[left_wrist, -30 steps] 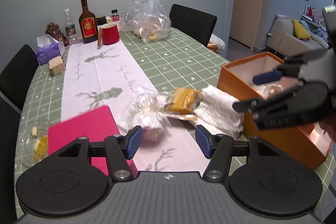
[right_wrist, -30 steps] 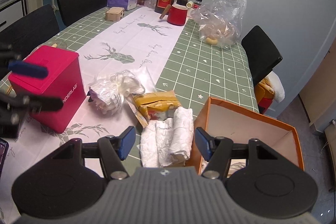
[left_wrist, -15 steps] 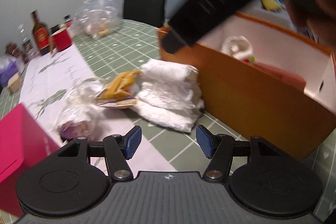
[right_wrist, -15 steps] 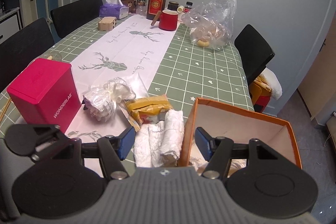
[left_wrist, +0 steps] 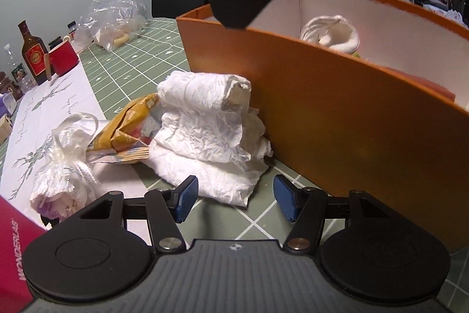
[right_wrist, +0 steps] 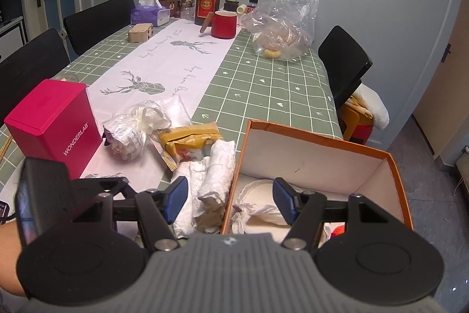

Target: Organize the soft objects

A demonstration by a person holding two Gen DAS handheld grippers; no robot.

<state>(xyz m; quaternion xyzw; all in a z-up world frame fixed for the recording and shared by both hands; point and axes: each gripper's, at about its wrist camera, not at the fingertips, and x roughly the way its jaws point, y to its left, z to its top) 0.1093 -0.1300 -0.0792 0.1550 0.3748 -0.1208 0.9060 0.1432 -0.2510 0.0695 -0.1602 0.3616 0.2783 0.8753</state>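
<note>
Left wrist view: left gripper released, nothing between its fingers. Crumpled white cloth just ahead, touching the orange box ahead-right. Yellow packet ahead-left.

Right wrist view: right gripper released, above the box wall. Cloth beneath its left finger; pink box far left.

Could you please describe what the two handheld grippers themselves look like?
Both match: the left gripper and right gripper have matte black bodies, ribbed grey centre panels, two round black discs, silver pivot screws and blue finger pads. No cables are clearly visible.
</note>
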